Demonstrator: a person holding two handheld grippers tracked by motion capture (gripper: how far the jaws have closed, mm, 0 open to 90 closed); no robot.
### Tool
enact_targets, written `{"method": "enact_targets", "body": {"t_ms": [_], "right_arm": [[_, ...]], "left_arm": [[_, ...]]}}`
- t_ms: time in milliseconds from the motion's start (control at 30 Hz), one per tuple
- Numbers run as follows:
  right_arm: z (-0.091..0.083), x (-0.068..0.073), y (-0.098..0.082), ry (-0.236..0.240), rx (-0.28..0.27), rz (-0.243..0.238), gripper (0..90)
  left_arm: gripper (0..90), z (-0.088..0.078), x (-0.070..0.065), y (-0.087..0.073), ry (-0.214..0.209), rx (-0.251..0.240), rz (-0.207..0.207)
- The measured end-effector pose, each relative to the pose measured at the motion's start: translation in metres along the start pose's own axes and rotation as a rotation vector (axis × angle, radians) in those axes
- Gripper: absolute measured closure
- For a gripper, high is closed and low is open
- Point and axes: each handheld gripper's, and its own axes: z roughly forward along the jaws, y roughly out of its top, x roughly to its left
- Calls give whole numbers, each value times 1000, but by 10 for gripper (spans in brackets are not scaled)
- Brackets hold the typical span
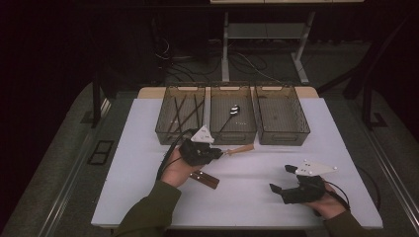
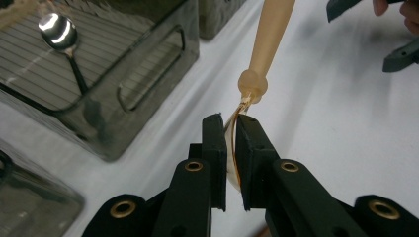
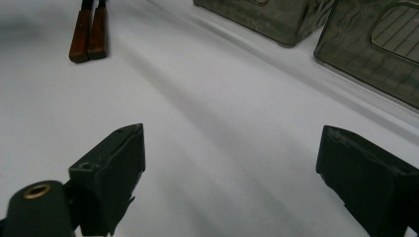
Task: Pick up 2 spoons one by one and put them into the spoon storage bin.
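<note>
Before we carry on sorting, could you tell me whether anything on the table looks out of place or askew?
Mostly tidy. The left hand-held gripper pinches a wooden-handled utensil by its metal end, so the handle sticks out level toward the middle bin. Two brown-handled pieces lie loose on the white table, outside the bins. Nothing spilled or broken.

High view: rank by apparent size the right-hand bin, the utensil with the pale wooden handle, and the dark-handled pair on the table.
1. Right-hand bin, clearly largest.
2. Pale wooden-handled utensil, clamped in the left tool.
3. Dark-handled pair, partly behind the left hand, so its rank against the pale-handled utensil is unsure.
</note>
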Motion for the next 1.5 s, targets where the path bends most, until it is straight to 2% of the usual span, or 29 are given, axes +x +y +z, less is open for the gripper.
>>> {"method": "enact_targets", "body": {"t_ms": [100, 233, 367, 433, 467, 700, 733, 800, 867, 1033, 1267, 1500], "right_arm": [[1, -1, 1, 6, -11, 21, 117], [2, -2, 1, -1, -17, 9, 117], [0, -1, 0, 5, -5, 32, 117], [0, -2, 0, 0, -13, 19, 117], [0, -2, 0, 0, -13, 18, 116], [0, -1, 1, 0, -15, 15, 117], [-1, -1, 1, 0, -15, 15, 117], [-1, -1, 1, 1, -16, 15, 117], [-1, -1, 1, -2, -17, 10, 117], [-1, -1, 1, -3, -18, 9, 117], [-2, -1, 1, -4, -18, 7, 117], [-3, 0, 1, -3, -20, 1, 117]], "left_arm": [[824, 0, 3, 4, 0, -8, 2], [823, 1, 7, 11, 7, -15, 14], [823, 1, 14, 21, 12, -24, 18], [824, 1, 18, 26, 18, -28, 14], [824, 0, 21, 29, 21, -33, 25], [823, 0, 35, 42, 52, -53, 4], [823, -1, 37, 44, 60, -47, 14], [823, 0, 40, 46, 76, -64, -1], [823, 1, 44, 48, 88, -61, -14], [823, 7, 54, 55, 118, -43, -15], [823, 25, 69, 61, 150, 21, -27], [822, 44, 82, 58, 165, 81, -73]]}}
